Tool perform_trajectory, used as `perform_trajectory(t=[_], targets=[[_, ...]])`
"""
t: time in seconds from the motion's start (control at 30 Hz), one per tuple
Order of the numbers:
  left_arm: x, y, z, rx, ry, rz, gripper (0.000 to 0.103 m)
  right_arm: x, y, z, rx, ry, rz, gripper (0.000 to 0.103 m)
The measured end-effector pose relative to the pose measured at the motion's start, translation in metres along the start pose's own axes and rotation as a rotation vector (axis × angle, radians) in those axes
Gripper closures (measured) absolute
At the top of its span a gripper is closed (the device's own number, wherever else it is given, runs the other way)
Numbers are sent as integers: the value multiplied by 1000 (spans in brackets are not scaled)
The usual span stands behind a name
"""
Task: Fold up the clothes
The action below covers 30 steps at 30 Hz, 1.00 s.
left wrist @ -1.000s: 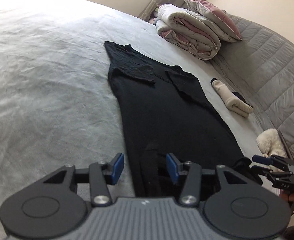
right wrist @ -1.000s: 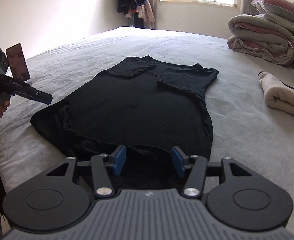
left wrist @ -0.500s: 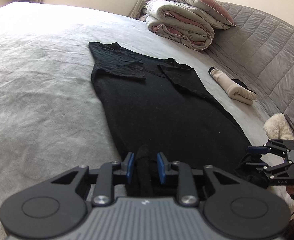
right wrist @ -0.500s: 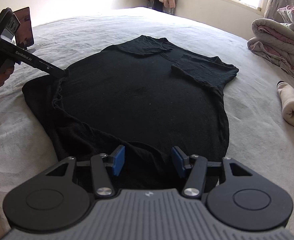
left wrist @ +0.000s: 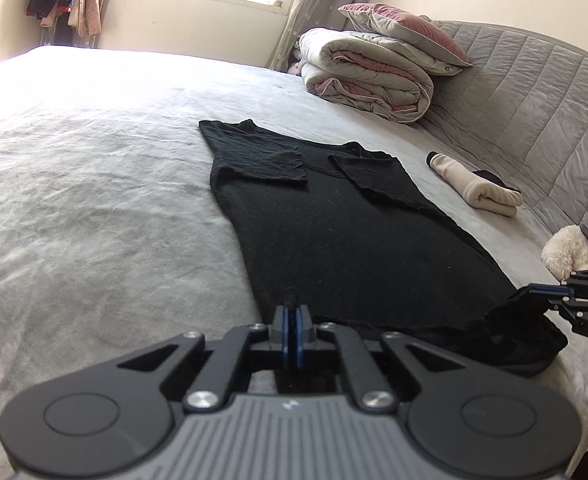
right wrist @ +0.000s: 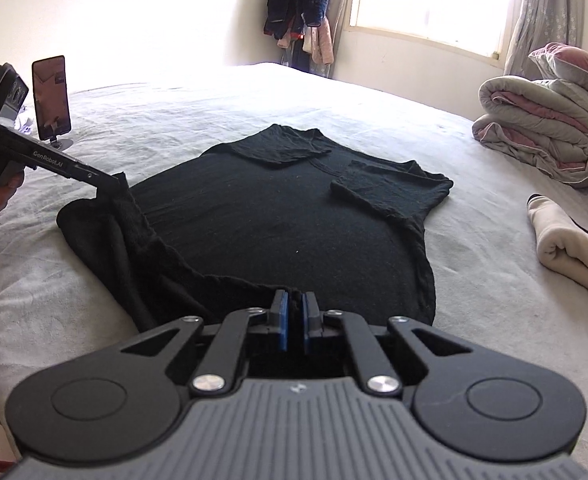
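A black T-shirt (left wrist: 334, 232) lies flat on the grey bed (left wrist: 94, 200) with both sleeves folded in over the chest. In the left wrist view my left gripper (left wrist: 293, 320) has its blue pads closing to a tight pinch on the near hem. The right wrist view shows that same left gripper (right wrist: 116, 184) holding a raised corner of the T-shirt (right wrist: 274, 220). My right gripper (right wrist: 293, 312) is closing tight on the hem at the other near corner. From the left, the right gripper (left wrist: 534, 290) shows fabric bunched at its tip.
A folded duvet with a pillow (left wrist: 374, 76) sits at the far end by the grey quilted headboard (left wrist: 534, 100). A rolled beige garment (left wrist: 474, 188) and a white plush toy (left wrist: 566, 248) lie right of the shirt. Clothes hang by the window (right wrist: 298, 8).
Both grippers went from open around the hem to pinched on it. The left corner of the shirt is now drawn up into a ridge, and both views have swung slightly.
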<state>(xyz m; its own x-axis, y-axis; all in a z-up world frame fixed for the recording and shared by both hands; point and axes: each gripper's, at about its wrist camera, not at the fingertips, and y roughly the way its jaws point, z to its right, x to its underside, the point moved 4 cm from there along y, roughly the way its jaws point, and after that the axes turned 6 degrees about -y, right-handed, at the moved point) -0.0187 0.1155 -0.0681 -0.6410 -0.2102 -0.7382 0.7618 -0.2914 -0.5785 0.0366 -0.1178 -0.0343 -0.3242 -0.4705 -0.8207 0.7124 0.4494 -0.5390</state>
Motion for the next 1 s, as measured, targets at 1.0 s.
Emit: perform_trajectory(t=[1.0], targets=[[-8, 24, -2, -185, 32, 66, 77, 14, 36, 60, 268, 153, -89, 60]])
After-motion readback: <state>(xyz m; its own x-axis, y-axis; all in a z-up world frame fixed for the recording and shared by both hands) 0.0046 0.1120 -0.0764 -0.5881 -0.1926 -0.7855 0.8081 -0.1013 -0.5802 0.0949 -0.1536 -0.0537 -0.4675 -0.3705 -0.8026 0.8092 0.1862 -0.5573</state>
